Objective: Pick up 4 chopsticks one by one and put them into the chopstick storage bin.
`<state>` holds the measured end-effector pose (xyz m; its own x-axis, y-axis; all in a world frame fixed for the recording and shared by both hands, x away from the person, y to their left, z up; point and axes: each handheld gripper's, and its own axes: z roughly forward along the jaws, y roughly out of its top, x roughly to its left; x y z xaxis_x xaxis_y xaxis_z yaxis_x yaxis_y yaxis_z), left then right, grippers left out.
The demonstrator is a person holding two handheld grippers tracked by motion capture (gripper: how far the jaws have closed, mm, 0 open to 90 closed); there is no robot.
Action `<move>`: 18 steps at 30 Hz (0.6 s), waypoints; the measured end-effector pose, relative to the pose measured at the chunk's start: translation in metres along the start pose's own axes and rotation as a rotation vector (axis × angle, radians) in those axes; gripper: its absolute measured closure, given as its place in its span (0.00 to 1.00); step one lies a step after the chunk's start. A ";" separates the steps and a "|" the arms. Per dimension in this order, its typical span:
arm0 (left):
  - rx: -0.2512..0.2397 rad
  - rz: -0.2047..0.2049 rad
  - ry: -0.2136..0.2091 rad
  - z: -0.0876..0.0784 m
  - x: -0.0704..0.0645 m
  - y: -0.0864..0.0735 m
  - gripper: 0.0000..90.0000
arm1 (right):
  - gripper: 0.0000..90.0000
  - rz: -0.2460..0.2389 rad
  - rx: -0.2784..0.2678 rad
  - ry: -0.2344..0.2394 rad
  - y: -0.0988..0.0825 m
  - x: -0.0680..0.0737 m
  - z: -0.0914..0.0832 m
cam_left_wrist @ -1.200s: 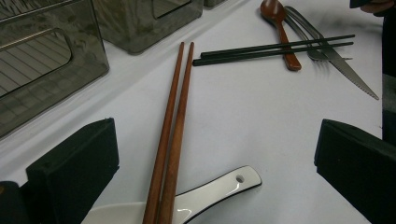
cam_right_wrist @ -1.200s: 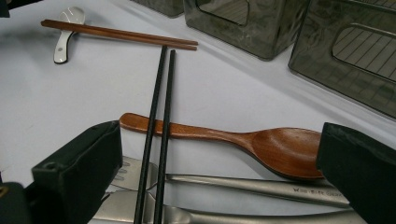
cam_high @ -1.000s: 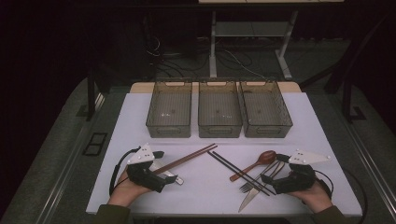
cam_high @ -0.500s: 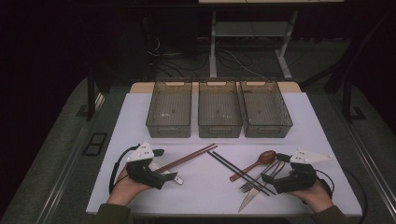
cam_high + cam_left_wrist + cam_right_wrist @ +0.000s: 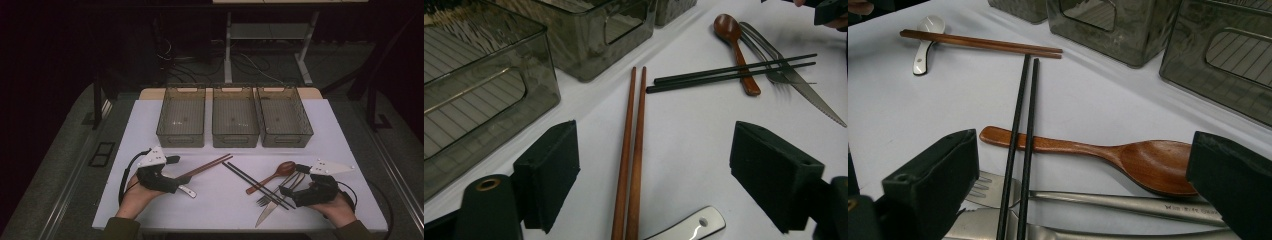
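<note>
3 grey bins (image 5: 235,122) above scattered cutlery on white table (image 5: 220,200)

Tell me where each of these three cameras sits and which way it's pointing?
High view: above the person's side, looking forward and down at the table; both hands show.
Left gripper view: rides the left gripper, looking along its open fingers, which have just been closing, at the brown chopsticks.
Right gripper view: rides the right gripper, over the wooden spoon.
All share the black chopsticks.

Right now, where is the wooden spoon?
In the high view the wooden spoon lies on the right side of the white table, crossed by the black chopsticks and beside the fork, just ahead of the right tool.
</note>
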<state>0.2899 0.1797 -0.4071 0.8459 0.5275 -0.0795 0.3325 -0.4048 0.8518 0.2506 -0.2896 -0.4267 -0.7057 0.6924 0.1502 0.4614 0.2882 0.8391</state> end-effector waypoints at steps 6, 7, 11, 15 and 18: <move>-0.016 -0.008 0.010 0.002 0.005 0.004 0.31 | 0.01 0.001 0.000 -0.004 0.000 0.000 0.000; -0.019 -0.008 0.008 0.003 0.006 0.005 0.32 | 0.01 0.001 0.000 -0.004 0.000 0.000 0.000; -0.020 -0.004 0.009 0.006 0.009 0.007 0.39 | 0.01 0.004 0.000 -0.007 0.000 0.000 0.001; -0.016 -0.009 0.011 0.011 0.013 0.010 0.44 | 0.01 0.004 -0.003 -0.011 0.000 -0.001 0.000; -0.009 -0.010 0.002 0.017 0.015 0.012 0.49 | 0.01 0.004 -0.006 -0.013 0.000 -0.001 0.000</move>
<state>0.3132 0.1701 -0.4064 0.8415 0.5333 -0.0866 0.3371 -0.3930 0.8555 0.2514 -0.2904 -0.4271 -0.6965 0.7024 0.1468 0.4612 0.2814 0.8415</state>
